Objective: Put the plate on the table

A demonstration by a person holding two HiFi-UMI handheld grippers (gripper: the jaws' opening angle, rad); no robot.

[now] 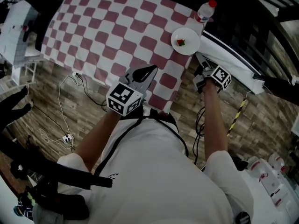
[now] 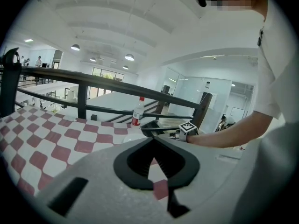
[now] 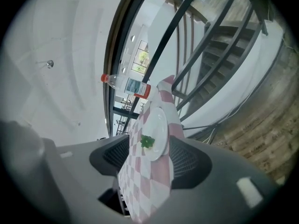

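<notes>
Far left and centre: table (image 1: 28, 55), draped in a red-and-white checked cloth (image 1: 140, 13), mostly bare, so plenty of room for setting things down.

Next, left gripper (image 1: 152, 70): held low over the near edge of the table, close to the body, jaws pressed together with nothing between them. Likely parked there because not needed for one small plate, and well clear of the other arm's work.

Further right, plate (image 1: 185, 41): flat on the cloth near the right-hand corner, right way up, carrying a small red-and-green morsel (image 1: 180, 43) off its centre. Set close to the edge, probably as the nearest spot within reach from that side. Looks fully supported, though near enough to the edge to be worth care.

Just beyond, bottle (image 1: 205, 10): upright at the far right corner, apart from the plate, no part in the task as far as can be told.

Last, right gripper (image 3: 149, 141): off the table's right edge over the floor (image 1: 187, 106), pointed at the plate, jaws spread wide and pressing on nothing. Plate just ahead of the tips, not pinched. Fits a plate already resting on the table and needing no grip. Task judged done or all but done.
</notes>
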